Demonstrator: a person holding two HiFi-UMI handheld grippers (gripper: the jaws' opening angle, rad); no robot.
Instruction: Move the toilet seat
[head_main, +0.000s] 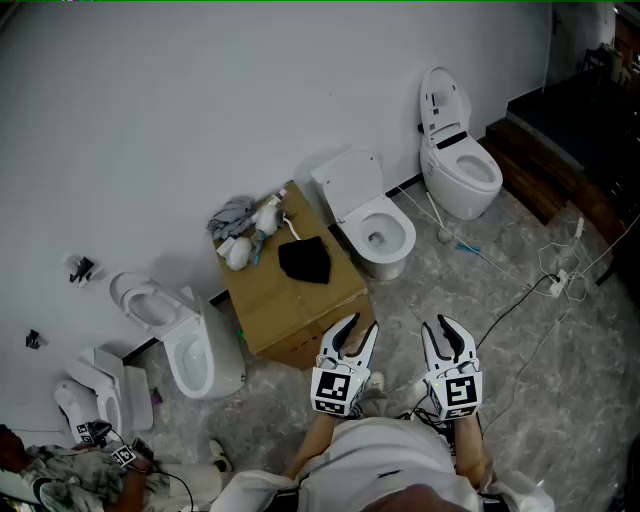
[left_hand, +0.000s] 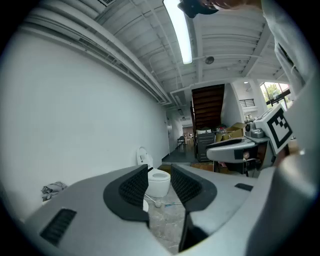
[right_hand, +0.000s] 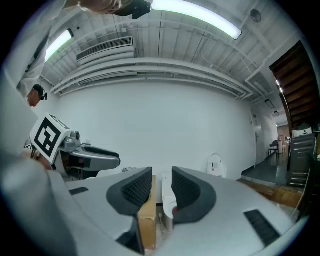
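A white toilet (head_main: 378, 237) with its seat lid (head_main: 350, 183) raised stands against the wall, right of a cardboard box (head_main: 290, 305). My left gripper (head_main: 355, 325) and right gripper (head_main: 447, 325) hover side by side close to my body, well short of that toilet. Each gripper's jaws stand almost together with only a thin slit and nothing in it. Between the jaws of the left gripper (left_hand: 160, 176) the far toilet (left_hand: 159, 183) shows. Those of the right gripper (right_hand: 162, 181) frame the box edge (right_hand: 146, 220) and the middle toilet (right_hand: 168, 200).
A second toilet (head_main: 462, 170) with its lid up stands at the far right, and another (head_main: 205, 358) left of the box. A black cloth (head_main: 305, 262) and rags (head_main: 240, 225) lie on the box. Cables (head_main: 545, 290) trail over the marble floor. A dark step (head_main: 560, 120) lies at the right.
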